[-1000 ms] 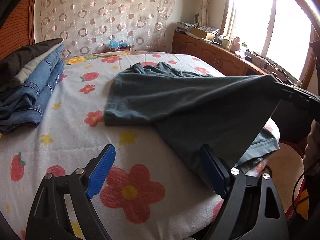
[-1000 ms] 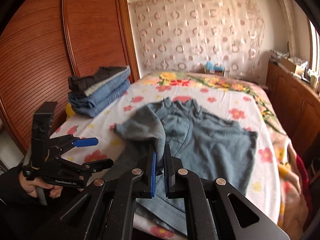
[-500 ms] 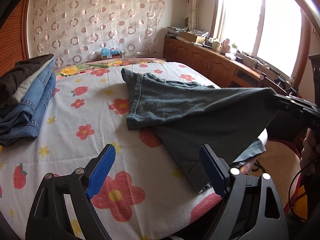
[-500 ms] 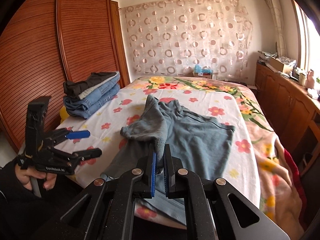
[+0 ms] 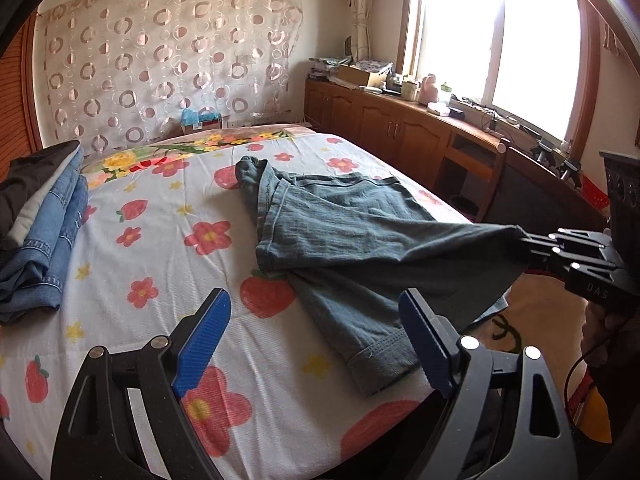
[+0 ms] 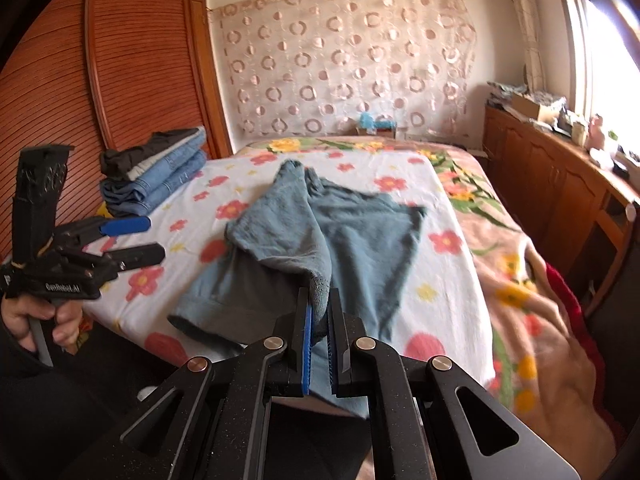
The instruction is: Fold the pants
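The right hand-held gripper (image 6: 319,330) is pinching a corner of the pants (image 6: 340,236), lifted off the bed's (image 6: 460,320) near edge; their length runs toward the far edge; the left hand-held gripper (image 5: 316,336), spread and empty, hovers beside the trailing leg hem.

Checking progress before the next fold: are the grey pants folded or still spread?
Partly folded: the pants lie doubled on the bed, one corner lifted, clamped in the right gripper.
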Motion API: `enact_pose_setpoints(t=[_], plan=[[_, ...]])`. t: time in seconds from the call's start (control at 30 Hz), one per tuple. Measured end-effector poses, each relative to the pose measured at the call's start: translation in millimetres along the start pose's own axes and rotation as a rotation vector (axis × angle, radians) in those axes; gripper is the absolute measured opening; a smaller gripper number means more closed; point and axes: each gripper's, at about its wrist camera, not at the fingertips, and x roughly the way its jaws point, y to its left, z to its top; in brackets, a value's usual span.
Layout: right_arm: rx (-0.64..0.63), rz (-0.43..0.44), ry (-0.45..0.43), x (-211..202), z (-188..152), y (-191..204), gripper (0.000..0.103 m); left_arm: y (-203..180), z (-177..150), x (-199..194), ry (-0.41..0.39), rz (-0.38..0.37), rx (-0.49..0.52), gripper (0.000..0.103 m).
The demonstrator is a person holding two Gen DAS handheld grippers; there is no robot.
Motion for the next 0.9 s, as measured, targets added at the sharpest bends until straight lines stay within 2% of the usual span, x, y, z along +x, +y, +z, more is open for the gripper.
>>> enact_pose_setpoints(t=[0.43, 0.8, 0.83, 0.9], plan=[[0.067, -0.016, 0.102, 7, -9, -9, 0.006, -8, -5, 25, 0.060, 0.000, 0.025, 0.086], [0.086, -0.017, 0.105, 1, -3, -8, 0.006, -11, -18, 48, 0.134, 0.015, 0.040, 0.086], [0.087, -0.017, 0.106, 1, -3, -9, 0.007, -11, -19, 50, 0.141, 0.017, 0.039, 0.086], [0.085, -0.032, 0.103, -3, -7, -9, 0.015, -10, -21, 54, 0.152, 0.019, 0.036, 0.086]])
